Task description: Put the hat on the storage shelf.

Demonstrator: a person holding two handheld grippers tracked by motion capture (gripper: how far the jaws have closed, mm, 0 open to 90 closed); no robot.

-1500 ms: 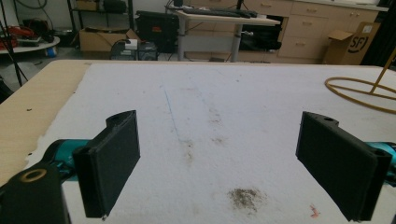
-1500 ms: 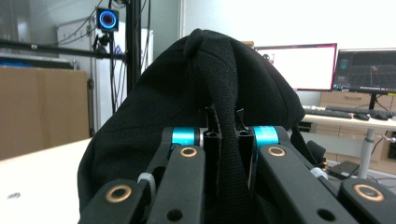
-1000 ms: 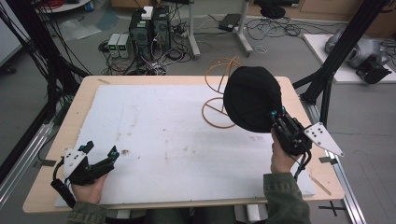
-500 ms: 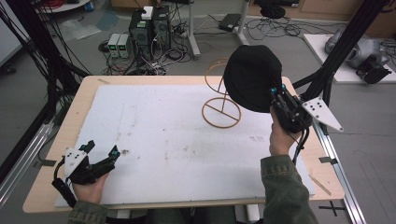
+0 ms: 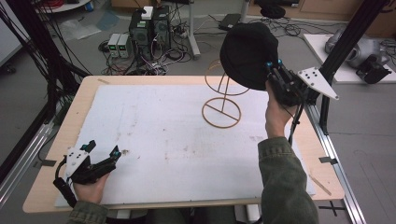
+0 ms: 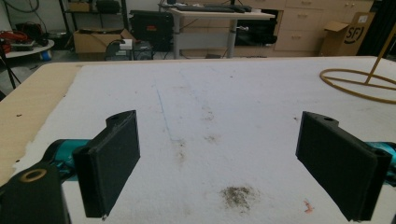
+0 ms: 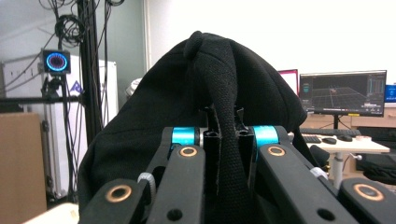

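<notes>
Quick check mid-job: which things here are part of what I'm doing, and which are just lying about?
Part of the job:
- black hat, pinched in the right tool
- wire hat stand on the table, under the hat

Just lying about:
- left tool, open and resting near the table's front corner
- dark smudge on the white mat
- computer boxes and cables on the floor

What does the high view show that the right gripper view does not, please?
The high view has the wire stand on the white mat and the left gripper resting open near the table's front edge. The right gripper view has a monitor behind. Both show the black hat pinched in the shut right gripper, lifted above the stand.
</notes>
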